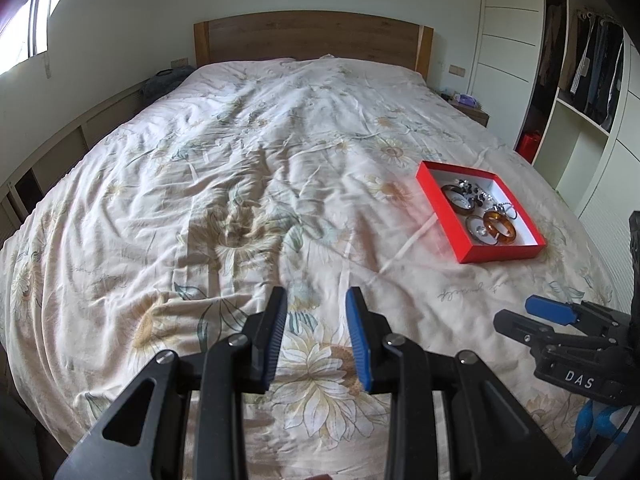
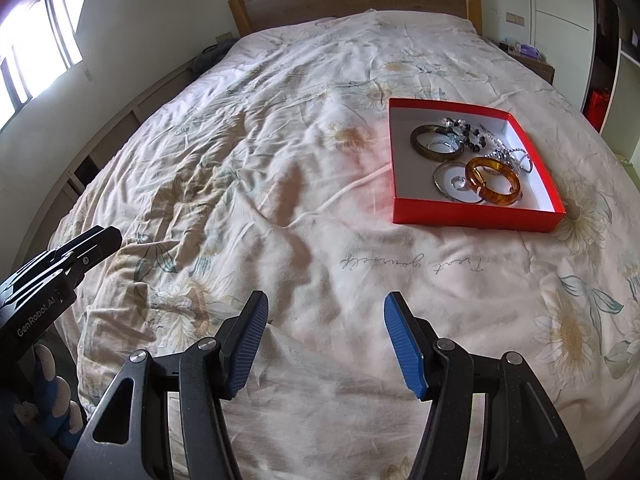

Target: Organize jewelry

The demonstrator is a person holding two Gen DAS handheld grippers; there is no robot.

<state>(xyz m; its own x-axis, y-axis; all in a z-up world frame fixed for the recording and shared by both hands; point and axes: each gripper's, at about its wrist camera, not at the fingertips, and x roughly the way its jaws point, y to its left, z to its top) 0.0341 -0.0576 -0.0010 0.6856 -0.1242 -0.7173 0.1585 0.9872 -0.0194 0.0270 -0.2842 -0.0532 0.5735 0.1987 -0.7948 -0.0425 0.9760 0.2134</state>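
Both tools hang over the foot of the bed, and neither grips anything. The left tool (image 1: pixel 316 308) has its blue-padded jaws parted with only bedspread showing between them. The right tool (image 2: pixel 326 314) is spread wider, equally bare between the pads; it sits just beside the left one.

Beyond them lies the bed (image 2: pixel 280 160), covered in a rumpled cream bedspread printed with pale sunflowers. On its right half, well ahead of the right tool, rests a shallow red box (image 2: pixel 478 214) with a white inside. The jewelry is all in it: an amber bangle (image 2: pixel 493 181) near the front, touching a silver bangle (image 2: pixel 444 182), a dark olive bangle (image 2: pixel 436 142) farther back, and a tangle of dark beads and silver chain (image 2: pixel 486 136) toward the rear right. A wooden headboard (image 1: pixel 312 36) closes the far end.
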